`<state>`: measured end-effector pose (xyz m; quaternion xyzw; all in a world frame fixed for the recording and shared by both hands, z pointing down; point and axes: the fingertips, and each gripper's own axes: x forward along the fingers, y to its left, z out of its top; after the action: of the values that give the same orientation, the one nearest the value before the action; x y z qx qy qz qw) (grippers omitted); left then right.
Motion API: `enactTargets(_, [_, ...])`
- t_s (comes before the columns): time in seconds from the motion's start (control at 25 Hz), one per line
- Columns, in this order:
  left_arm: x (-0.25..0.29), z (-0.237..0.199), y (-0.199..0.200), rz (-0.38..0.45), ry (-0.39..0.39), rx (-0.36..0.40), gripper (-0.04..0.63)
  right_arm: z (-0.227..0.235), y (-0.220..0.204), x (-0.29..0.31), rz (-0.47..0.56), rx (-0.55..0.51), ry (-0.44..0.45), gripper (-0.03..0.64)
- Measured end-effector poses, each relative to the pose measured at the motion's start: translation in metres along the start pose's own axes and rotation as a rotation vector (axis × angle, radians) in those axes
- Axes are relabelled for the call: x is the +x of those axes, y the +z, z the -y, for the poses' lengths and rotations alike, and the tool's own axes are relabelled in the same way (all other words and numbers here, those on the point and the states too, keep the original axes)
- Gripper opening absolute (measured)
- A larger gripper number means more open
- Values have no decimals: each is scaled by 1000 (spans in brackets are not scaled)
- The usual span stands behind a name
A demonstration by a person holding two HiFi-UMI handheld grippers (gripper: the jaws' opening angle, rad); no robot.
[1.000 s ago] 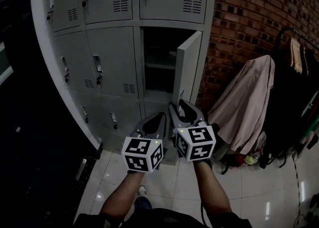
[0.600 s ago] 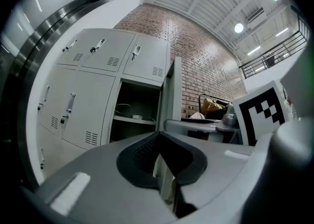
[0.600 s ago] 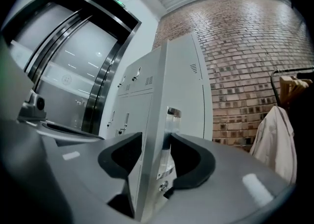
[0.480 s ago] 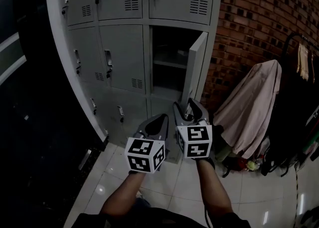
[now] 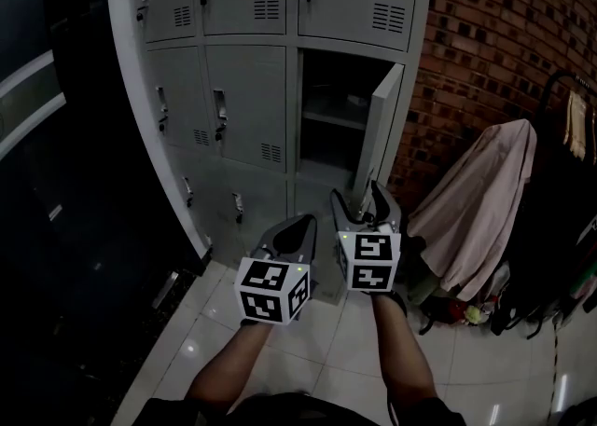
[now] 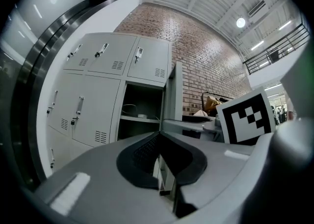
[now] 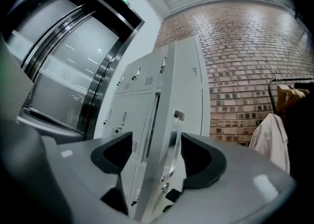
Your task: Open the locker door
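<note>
right tongs (image 7: pixel 157 138) | jaws just opening | locker door (image 7: pixel 182 81) edge between (ajar)

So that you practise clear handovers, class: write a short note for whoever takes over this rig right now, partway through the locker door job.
Left gripper: jaws together, empty, beside the right one.
Right gripper: jaws have just been opening. The edge of the locker door stands between them, but the pads are not pressing on it.
Door: swung out from its compartment, with a shelf visible inside.
Done: the door is open.
Left: probably only to draw the right gripper back off the door edge.
</note>
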<state>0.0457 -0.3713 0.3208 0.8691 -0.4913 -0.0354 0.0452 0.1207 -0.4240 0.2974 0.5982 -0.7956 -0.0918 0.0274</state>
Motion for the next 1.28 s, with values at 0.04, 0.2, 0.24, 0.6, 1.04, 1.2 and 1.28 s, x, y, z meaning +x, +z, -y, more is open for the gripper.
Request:
enactTargets(0.04, [-3, 0, 0, 0, 2, -2, 5, -1, 2, -3, 3, -1, -1, 281])
enactTargets(0.2, [-19, 2, -3, -9, -1, -2, 5, -7, 8, -21, 16, 16, -6, 275])
enactTargets(0.24, [-24, 2, -3, -11, -1, -2, 5, -11, 10, -26, 19, 17, -6, 271])
enactTargets(0.6, [-87, 4, -1, -8, 0, 11, 6, -63, 17, -78, 19, 20, 12, 221])
enactTargets(1.04, [-186, 13, -2, -4, 8, -3, 5, -143, 22, -162, 0, 30, 37, 144])
enactTargets(1.2, [-218, 23, -7, -1, 6, -7, 5, -162, 23, -199, 1, 45, 30, 82])
enactTargets(1.28, [-232, 28, -11, -1, 6, -11, 5, -172, 21, -217, -5, 54, 29, 20])
